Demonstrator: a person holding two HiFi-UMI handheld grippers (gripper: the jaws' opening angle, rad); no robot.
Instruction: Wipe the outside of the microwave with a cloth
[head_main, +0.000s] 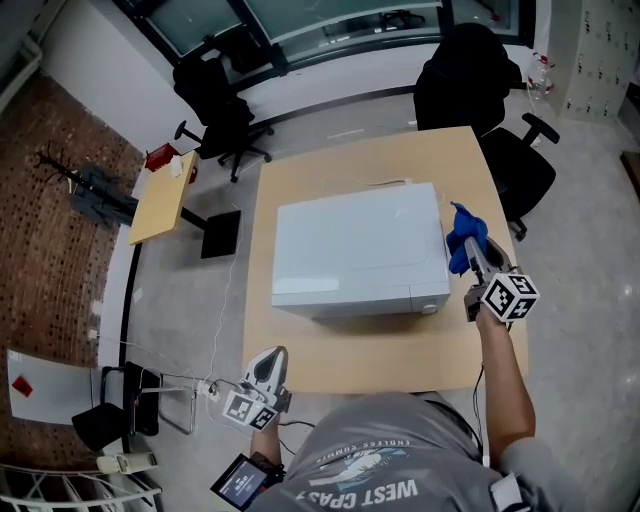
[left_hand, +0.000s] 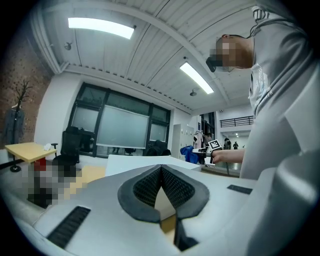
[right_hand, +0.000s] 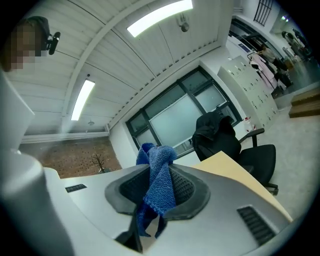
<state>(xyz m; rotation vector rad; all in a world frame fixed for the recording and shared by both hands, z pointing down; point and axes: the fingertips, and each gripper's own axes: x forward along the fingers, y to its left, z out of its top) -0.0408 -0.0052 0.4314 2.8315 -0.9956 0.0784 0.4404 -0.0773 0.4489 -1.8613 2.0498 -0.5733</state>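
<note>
Microwave (head_main: 360, 255): white, centred on the desk (head_main: 340, 365).
Cloth (head_main: 462, 238): blue, pinched in your right gripper's (head_main: 472, 258) jaws, beside the microwave's right side; contact unclear.
Left gripper (head_main: 266, 368): jaws closed, empty, near the desk's front edge.
Wiping: likely all outer faces remain.

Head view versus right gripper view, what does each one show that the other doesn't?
Only the head view: the white microwave on the table, and the left gripper by the table's near edge. Only the right gripper view: the ceiling lights, and the right gripper with its jaws closed on the cloth. Both: the blue cloth, the tan table and a black chair.
</note>
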